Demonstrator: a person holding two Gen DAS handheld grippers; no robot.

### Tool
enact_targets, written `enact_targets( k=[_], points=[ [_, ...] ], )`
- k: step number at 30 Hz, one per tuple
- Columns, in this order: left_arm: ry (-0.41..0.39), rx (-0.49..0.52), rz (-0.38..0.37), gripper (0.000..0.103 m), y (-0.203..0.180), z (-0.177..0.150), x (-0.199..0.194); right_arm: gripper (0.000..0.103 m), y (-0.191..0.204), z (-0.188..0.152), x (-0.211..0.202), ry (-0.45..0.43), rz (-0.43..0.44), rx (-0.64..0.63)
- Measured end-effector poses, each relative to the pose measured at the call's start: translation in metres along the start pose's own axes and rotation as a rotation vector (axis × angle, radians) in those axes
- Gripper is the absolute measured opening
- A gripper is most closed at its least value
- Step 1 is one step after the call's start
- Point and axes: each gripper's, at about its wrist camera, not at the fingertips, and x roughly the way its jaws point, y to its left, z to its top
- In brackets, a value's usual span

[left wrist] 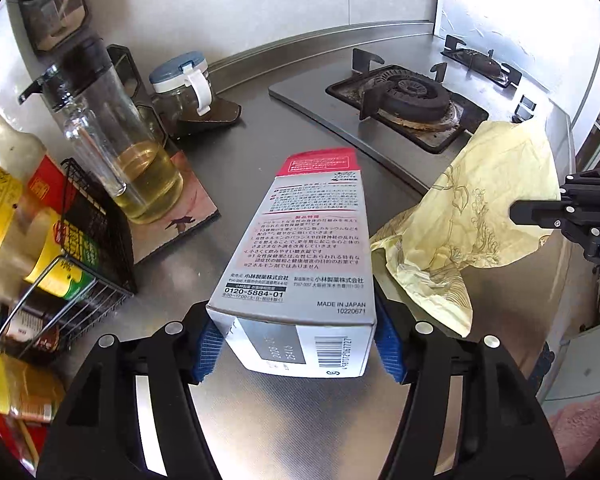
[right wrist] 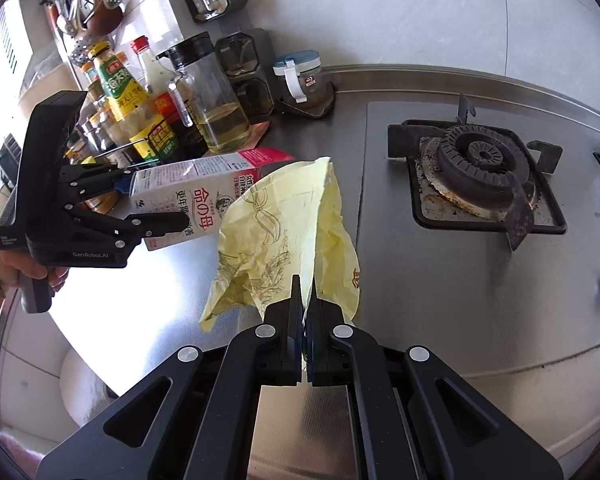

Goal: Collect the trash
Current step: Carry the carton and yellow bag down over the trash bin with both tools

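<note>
My left gripper (left wrist: 296, 344) is shut on a white and red medicine box (left wrist: 304, 248) with Japanese print, gripped at its near end and held above the steel counter (left wrist: 300, 420). In the right wrist view the left gripper (right wrist: 156, 204) holds the box (right wrist: 196, 196) level, left of the bag. My right gripper (right wrist: 304, 296) is shut on the edge of a pale yellow printed paper bag (right wrist: 292, 232), which hangs open and crumpled above the counter. In the left wrist view the bag (left wrist: 472, 216) is to the right of the box, with the right gripper (left wrist: 540, 216) at its right side.
A gas burner (right wrist: 484, 168) sits in the stove top at the right. An oil bottle (left wrist: 116, 148), a lidded jar (left wrist: 184, 88), sauce bottles in a wire rack (left wrist: 76, 264) and spice holders line the left and back wall. The counter edge (right wrist: 540, 372) drops off at the right.
</note>
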Motion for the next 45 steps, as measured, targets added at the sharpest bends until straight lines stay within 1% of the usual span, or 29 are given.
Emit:
enact_targets(
  k=[3,7,14,22,25,28,31,34,41,45],
  points=[
    [-0.012,-0.034,0.027,0.057,-0.020,-0.018,-0.025,0.003,0.004,-0.017,-0.027,-0.018,-0.005,-0.018],
    [-0.032,-0.083,0.044,0.056,-0.051,-0.045,-0.057,0.003,0.009,-0.043,-0.060,-0.034,-0.001,-0.035],
    [-0.025,-0.167,0.091,0.056,-0.100,-0.099,-0.090,0.003,0.019,-0.091,-0.097,-0.037,0.011,-0.047],
    [-0.044,-0.231,0.095,0.056,-0.143,-0.157,-0.130,0.003,0.040,-0.143,-0.124,-0.015,0.026,-0.079],
    [-0.047,-0.260,0.088,0.056,-0.155,-0.177,-0.143,0.003,0.051,-0.161,-0.129,0.000,0.029,-0.094],
    [-0.033,-0.283,0.078,0.056,-0.166,-0.198,-0.150,0.003,0.059,-0.178,-0.128,0.022,0.031,-0.097],
    [-0.004,-0.304,0.060,0.056,-0.175,-0.218,-0.150,0.003,0.064,-0.194,-0.121,0.059,0.026,-0.093],
    [0.037,-0.327,0.039,0.056,-0.179,-0.237,-0.139,0.003,0.068,-0.210,-0.109,0.106,0.013,-0.096],
    [0.144,-0.384,-0.017,0.056,-0.180,-0.277,-0.083,0.003,0.059,-0.256,-0.055,0.251,-0.020,-0.057],
    [0.186,-0.451,-0.045,0.056,-0.170,-0.293,-0.040,0.003,0.051,-0.281,-0.018,0.326,-0.045,-0.031]
  ],
)
